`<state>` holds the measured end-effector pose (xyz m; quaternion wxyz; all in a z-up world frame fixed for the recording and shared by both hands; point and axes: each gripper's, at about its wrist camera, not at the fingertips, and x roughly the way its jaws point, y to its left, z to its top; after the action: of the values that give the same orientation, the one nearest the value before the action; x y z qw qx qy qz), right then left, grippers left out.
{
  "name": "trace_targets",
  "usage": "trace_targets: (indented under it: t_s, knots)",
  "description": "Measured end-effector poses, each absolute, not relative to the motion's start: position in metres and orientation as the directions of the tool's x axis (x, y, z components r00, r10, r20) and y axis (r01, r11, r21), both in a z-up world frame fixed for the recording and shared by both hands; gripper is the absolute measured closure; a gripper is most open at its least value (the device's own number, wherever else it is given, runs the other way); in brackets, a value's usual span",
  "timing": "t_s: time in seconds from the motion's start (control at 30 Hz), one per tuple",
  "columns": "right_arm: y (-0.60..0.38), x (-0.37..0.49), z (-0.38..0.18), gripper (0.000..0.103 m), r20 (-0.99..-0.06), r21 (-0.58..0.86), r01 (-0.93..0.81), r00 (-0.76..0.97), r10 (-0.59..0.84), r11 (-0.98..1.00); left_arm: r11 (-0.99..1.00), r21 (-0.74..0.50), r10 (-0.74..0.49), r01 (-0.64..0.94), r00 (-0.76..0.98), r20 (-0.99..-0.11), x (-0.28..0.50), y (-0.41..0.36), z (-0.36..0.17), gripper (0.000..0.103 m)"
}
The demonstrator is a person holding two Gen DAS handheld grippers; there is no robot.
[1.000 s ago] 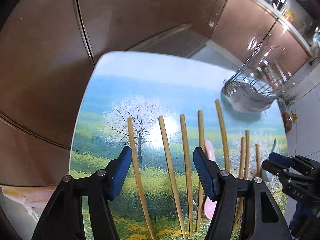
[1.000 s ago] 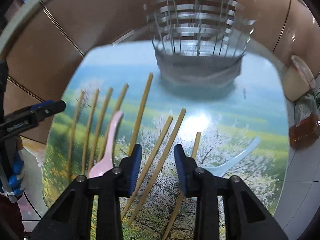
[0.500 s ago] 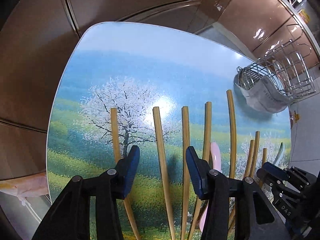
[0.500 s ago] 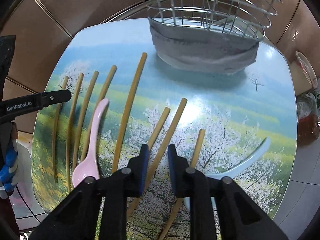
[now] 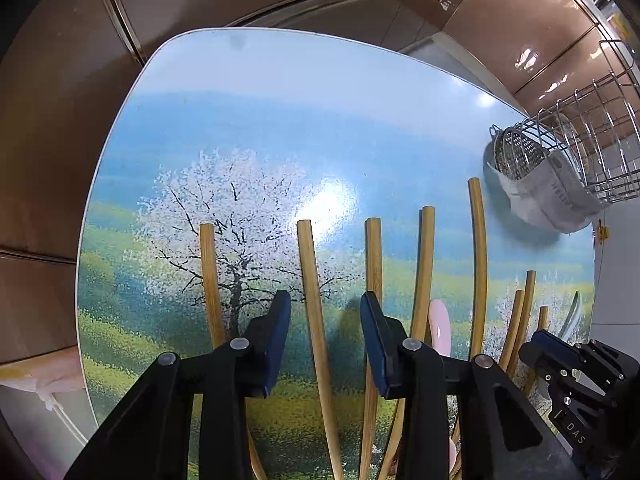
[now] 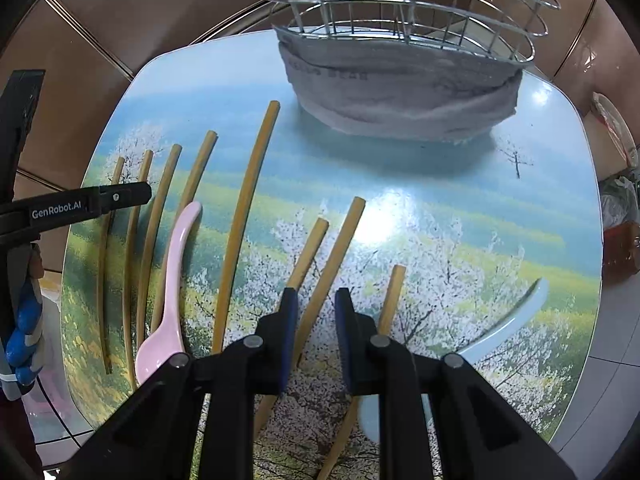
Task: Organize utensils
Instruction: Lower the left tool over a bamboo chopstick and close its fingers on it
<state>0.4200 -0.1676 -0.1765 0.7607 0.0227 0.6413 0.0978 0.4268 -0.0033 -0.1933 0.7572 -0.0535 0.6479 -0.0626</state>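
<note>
1. Around the utensils, a wire basket (image 6: pixel 404 4) with a grey cloth (image 6: pixel 400 96) wrapped round its base stands at the far edge of the counter (image 6: pixel 460 184), whose top is printed with a blossoming-tree landscape.
2. Writing: "GenRobot.AI" reads on the left tongs' (image 5: pixel 322 340) arm in the right wrist view; "DAS" shows on the right tongs (image 6: pixel 312 336) in the left view; the cloth's lettering is too blurred to read.
3. Eight bamboo chopsticks (image 6: pixel 244 220) lie flat, roughly parallel, with a pink spoon (image 6: pixel 170 292) among the left group and a pale blue spoon (image 6: pixel 504 328) at the right.
4. Left tongs are spread, straddling one chopstick (image 5: pixel 314 300) without gripping it.
5. Right tongs are narrowly apart with a chopstick (image 6: pixel 332 256) between them, seemingly untouched.
</note>
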Motion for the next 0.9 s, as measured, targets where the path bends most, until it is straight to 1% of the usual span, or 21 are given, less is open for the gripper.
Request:
trace_targets:
  t_s: [0.07,0.47,0.63,0.9]
  knots:
    - [-0.166,0.421,-0.179,0.085,-0.973,0.153,-0.126,0.154,0.172,0.98,0.987,-0.16,-0.163,0.029,0.155,-0.975,0.429,-0.004,-0.194,0.073]
    - [-0.157,0.426,-0.19,0.087,-0.979,0.13,-0.139,0.137,0.15,0.982,0.987,-0.159,-0.16,0.015,0.153,-0.975,0.433,-0.003,-0.195,0.078]
    - [-0.155,0.426,-0.192,0.09,-0.981,0.119,-0.141,0.136,0.139,0.983,0.986,-0.168,-0.167,0.001,0.148,-0.975,0.435,0.001,-0.195,0.079]
    - [-0.155,0.426,-0.193,0.09,-0.982,0.109,-0.147,0.139,0.13,0.983,0.984,-0.178,-0.176,0.0,0.149,-0.973,0.435,0.005,-0.196,0.079]
